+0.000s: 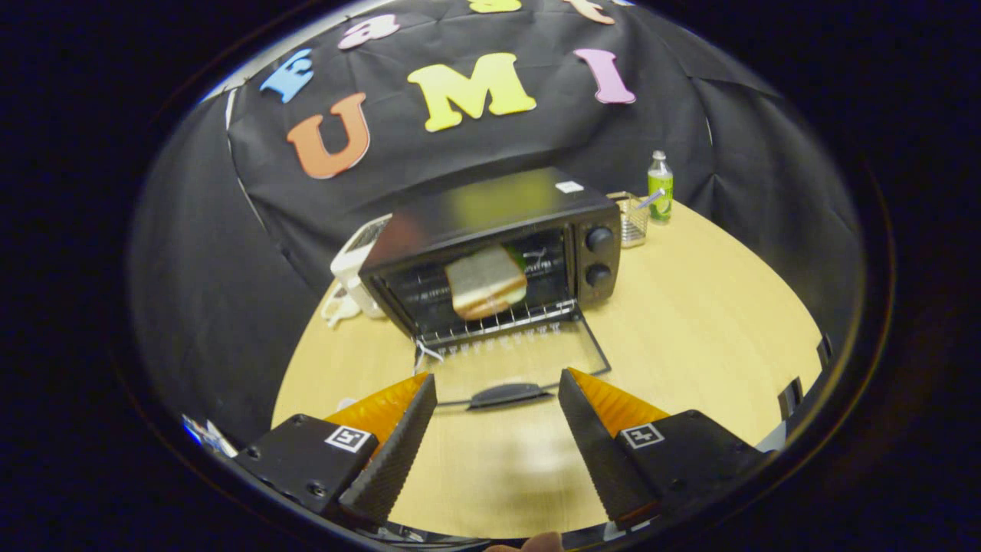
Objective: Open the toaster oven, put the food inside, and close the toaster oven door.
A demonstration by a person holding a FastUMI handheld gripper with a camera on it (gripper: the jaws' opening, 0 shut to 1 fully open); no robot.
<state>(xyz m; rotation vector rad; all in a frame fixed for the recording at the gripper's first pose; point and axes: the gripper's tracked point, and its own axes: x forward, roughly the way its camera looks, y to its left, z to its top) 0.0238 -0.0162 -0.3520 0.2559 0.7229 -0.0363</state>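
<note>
On the far left of the round wooden desk (690, 322), behind the oven, stood a white appliance (351, 268) I could not identify. Next came the black toaster oven (490, 230), its glass door (510, 360) folded down flat onto the desk toward me. Inside, on the wire rack (498, 318), a sandwich (487, 284) of bread and filling rested, slightly blurred. The door's dark handle (507, 395) lay just ahead of my tongs (497, 399), roughly between the two fingertips. The tongs were open and holding nothing. To the right, beyond the oven's two knobs (598, 257), sat a small clear container (633, 221) and a green-labelled bottle (660, 186).

I judged the food placed and only the closing left. To do it well, I would go low, get under or onto the handle, and swing the door up in an arc around its hinge, pressing until it seated, without shoving the oven backward.
</note>
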